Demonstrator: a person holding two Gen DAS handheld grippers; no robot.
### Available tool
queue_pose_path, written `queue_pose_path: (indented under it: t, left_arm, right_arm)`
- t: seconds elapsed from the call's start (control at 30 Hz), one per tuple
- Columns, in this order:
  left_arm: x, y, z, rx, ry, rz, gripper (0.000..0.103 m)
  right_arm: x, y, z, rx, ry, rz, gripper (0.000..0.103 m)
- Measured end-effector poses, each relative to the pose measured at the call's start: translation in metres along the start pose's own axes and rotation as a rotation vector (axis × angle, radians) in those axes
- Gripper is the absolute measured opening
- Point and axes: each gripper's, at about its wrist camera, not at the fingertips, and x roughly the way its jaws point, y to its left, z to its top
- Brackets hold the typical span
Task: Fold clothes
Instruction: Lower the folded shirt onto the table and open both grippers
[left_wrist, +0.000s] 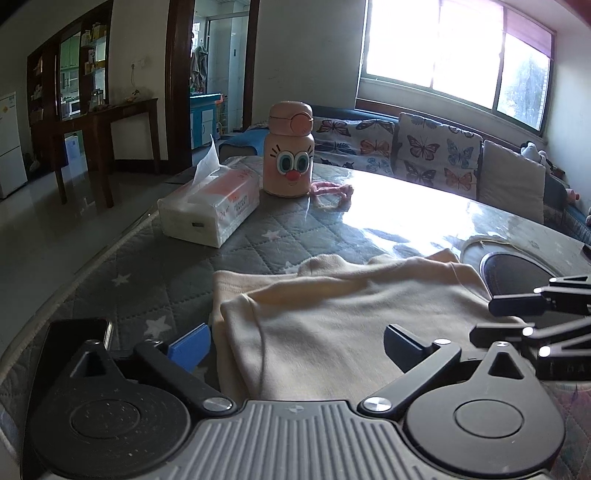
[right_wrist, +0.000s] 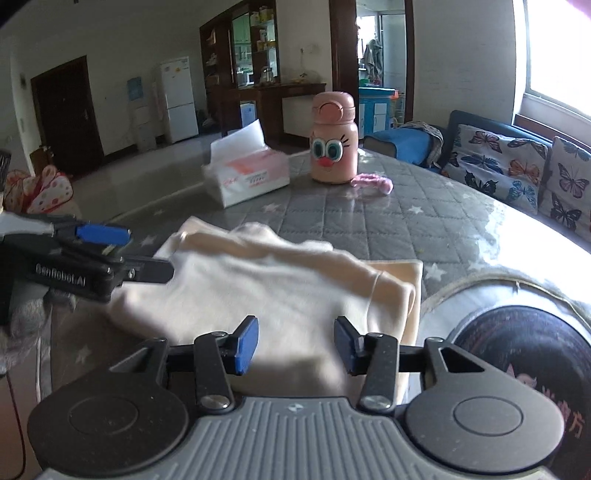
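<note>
A cream garment (left_wrist: 332, 317), folded into a rough rectangle, lies on the grey star-quilted table (left_wrist: 155, 280). My left gripper (left_wrist: 295, 345) stands wide open over the garment's near left part, one finger off its left edge, and its pads (left_wrist: 190, 349) press on nothing. My right gripper (left_wrist: 482, 322) reaches in from the right edge of that view. In the right wrist view the garment (right_wrist: 277, 291) spreads ahead of my right gripper (right_wrist: 295, 345), which is part open just above the near edge with nothing pinched. My left gripper (right_wrist: 140, 254) hovers open at the garment's left side.
A tissue pack (left_wrist: 210, 206), a pink cartoon-face bottle (left_wrist: 290, 155) and a pink strap (left_wrist: 332, 189) stand at the far side. A dark round mat (left_wrist: 517, 271) lies right of the garment, a dark phone (left_wrist: 77, 334) near the left table edge. A butterfly-cushion sofa (left_wrist: 424, 151) is behind.
</note>
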Motion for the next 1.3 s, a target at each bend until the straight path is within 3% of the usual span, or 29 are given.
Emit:
queue_pose_path:
  t: [0.3,0.37,0.5,0.63,0.8,0.87,1.07,1.3]
  left_arm:
    - [-0.014,-0.002,-0.014,0.004,-0.007,0.032,0.103]
    - [-0.018,0.0,-0.016,0.003,-0.014,0.033,0.103]
    - [-0.022,0.001,-0.019,0.001,-0.012,0.026,0.103]
    - [-0.023,0.001,-0.024,-0.007,-0.003,0.042,0.103]
    - [-0.025,0.004,-0.031,-0.024,0.0,0.071,0.103]
    - [-0.027,0.005,-0.03,-0.03,-0.016,0.079,0.103]
    - [-0.019,0.007,-0.034,-0.011,-0.015,0.144,0.103]
    - [-0.014,0.018,-0.04,-0.034,-0.002,0.152,0.103]
  right_arm:
    - [0.003,0.01,-0.016,-0.012,0.001,-0.029,0.051]
    - [-0.002,0.014,-0.017,-0.021,-0.012,-0.027,0.059]
    - [-0.005,0.021,-0.018,-0.029,-0.029,-0.027,0.062]
    - [0.001,0.024,-0.02,-0.02,-0.021,-0.028,0.074]
    - [0.004,0.033,-0.021,-0.038,-0.033,-0.056,0.079]
    - [0.003,0.036,-0.018,-0.021,-0.048,-0.05,0.086]
    - [0.016,0.046,-0.017,-0.031,-0.038,-0.063,0.088]
    - [0.016,0.052,-0.02,-0.065,-0.038,-0.086,0.093]
